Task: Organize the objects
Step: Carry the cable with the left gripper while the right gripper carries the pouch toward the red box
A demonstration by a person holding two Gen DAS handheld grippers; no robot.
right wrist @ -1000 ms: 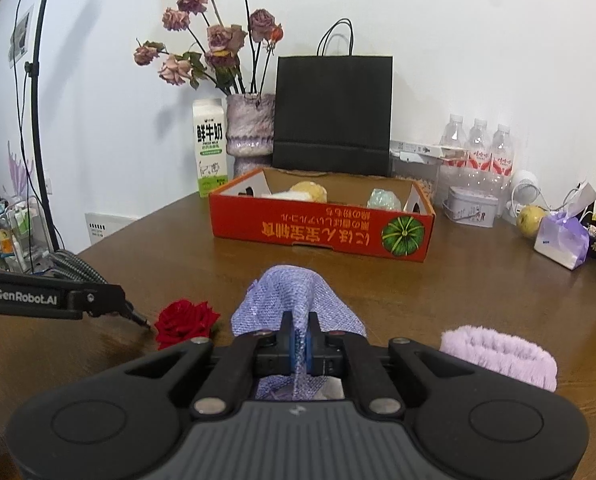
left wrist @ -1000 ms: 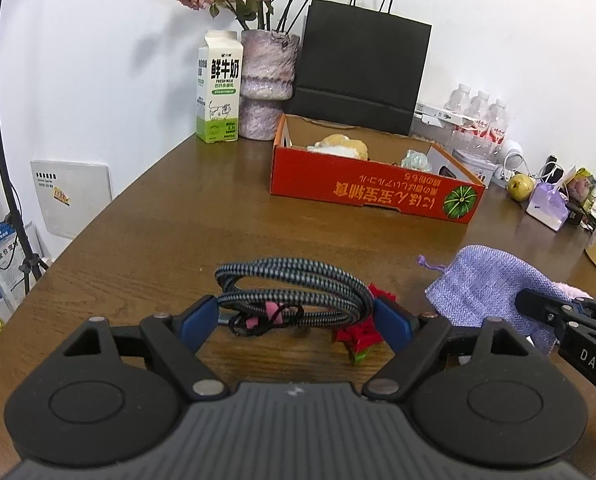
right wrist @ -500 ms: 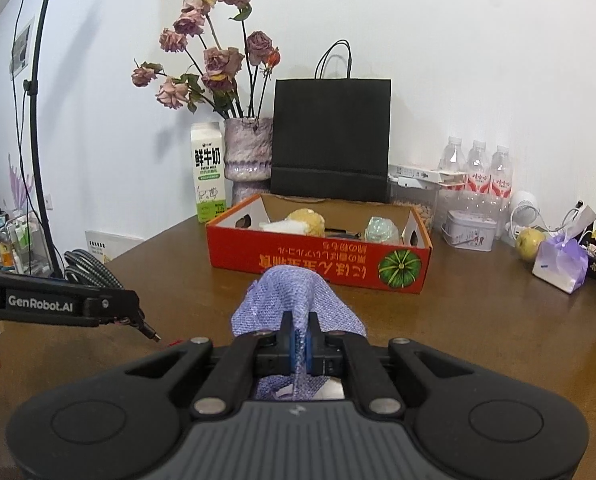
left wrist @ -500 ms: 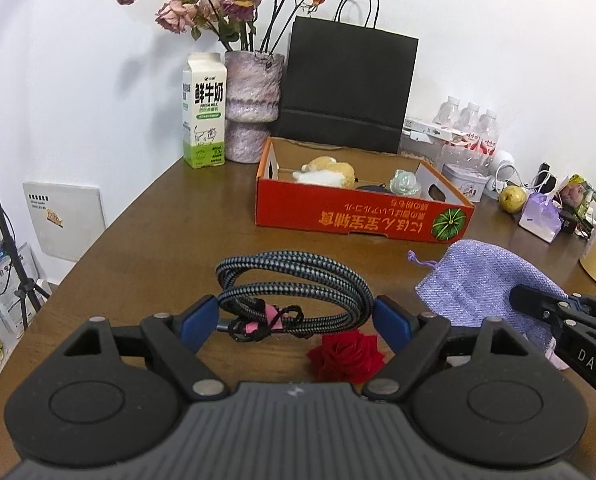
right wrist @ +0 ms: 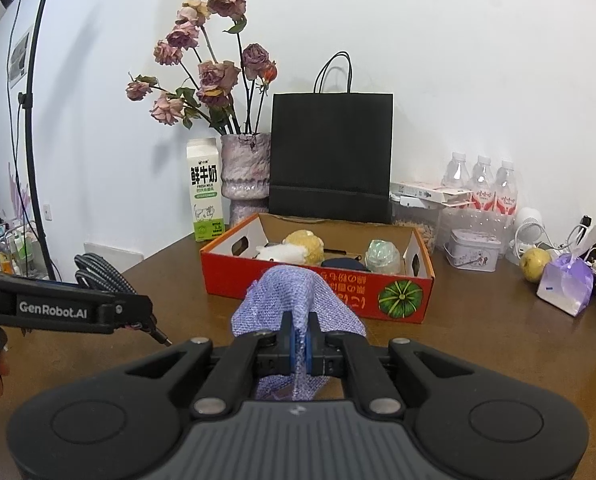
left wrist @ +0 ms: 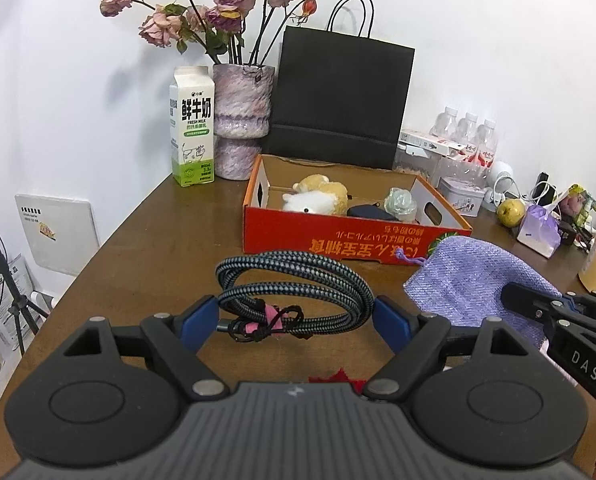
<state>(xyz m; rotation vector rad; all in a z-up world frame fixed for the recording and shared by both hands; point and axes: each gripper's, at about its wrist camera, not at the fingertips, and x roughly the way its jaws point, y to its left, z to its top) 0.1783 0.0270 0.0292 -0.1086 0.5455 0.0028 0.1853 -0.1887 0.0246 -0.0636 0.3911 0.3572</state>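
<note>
A coiled grey braided cable (left wrist: pixel 294 292) with a pink tie hangs between the blue pads of my left gripper (left wrist: pixel 296 312), which is shut on it above the brown table. The lilac woven pouch (right wrist: pixel 294 296) is pinched in my right gripper (right wrist: pixel 301 344), also off the table. In the left wrist view the pouch (left wrist: pixel 470 280) and right gripper (left wrist: pixel 538 308) are at the right. Ahead stands the red cardboard box (left wrist: pixel 338 244) holding a plush toy (left wrist: pixel 318 198), a pale green object and a dark pouch. The right wrist view has the left gripper (right wrist: pixel 78 312) and the cable (right wrist: pixel 102 276) at the left.
A red rose (left wrist: pixel 338 376) lies on the table under the left gripper. Behind the box stand a milk carton (left wrist: pixel 192 132), a vase of dried roses (left wrist: pixel 242 120) and a black paper bag (left wrist: pixel 338 100). Bottles, a tin, a pear (right wrist: pixel 536 264) and a lilac gift bag (right wrist: pixel 566 286) crowd the right.
Both grippers have risen and come closer to the red box with the cable and the pouch. The rose has slid down under the left gripper; the lilac towel has left the right view.
</note>
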